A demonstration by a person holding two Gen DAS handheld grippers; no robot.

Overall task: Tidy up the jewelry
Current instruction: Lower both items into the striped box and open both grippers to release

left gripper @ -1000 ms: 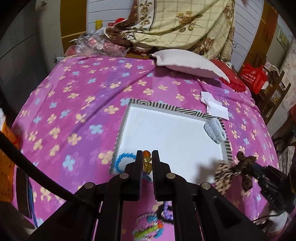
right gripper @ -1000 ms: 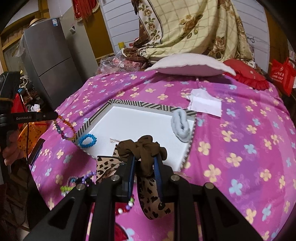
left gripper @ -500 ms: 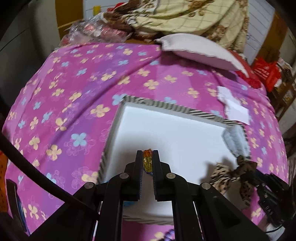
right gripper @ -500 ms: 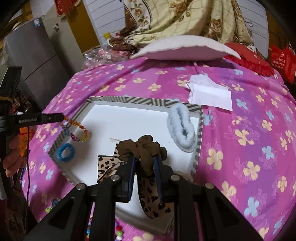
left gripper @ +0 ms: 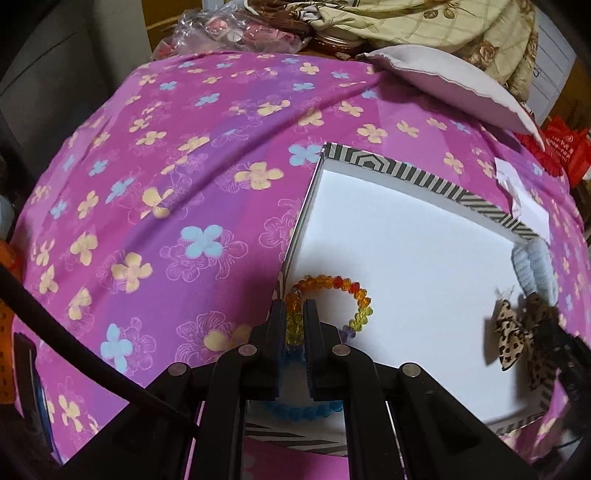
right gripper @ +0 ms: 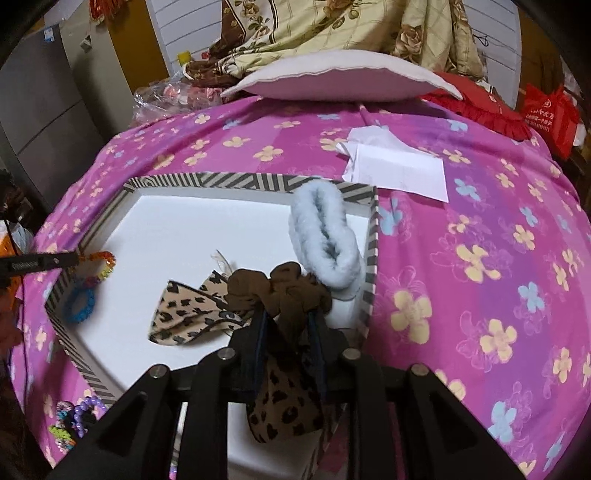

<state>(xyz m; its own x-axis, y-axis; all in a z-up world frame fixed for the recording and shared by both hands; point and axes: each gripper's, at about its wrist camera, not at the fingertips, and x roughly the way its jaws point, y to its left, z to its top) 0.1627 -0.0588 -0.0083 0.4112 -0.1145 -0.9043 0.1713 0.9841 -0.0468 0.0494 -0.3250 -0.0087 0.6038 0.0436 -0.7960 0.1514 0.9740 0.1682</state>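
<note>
Bracelet (left gripper: 330, 297), orange-to-yellow beads, ring-shaped

Indoor light was dim and warm from where I watched; colours looked saturated. White tray floor (left gripper: 413, 258) was brightest patch, near blown out, little texture left. Soft shadow fell beside left gripper (left gripper: 295, 317) onto pink floral sheet (left gripper: 192, 192). Fisheye bent both views hard; black vignette ate corners. Bowed sheet edge looked stretched. Leopard bow (left gripper: 511, 338) was smeared near frame edge. Background blanket (right gripper: 332, 29) looked slightly soft.
</note>
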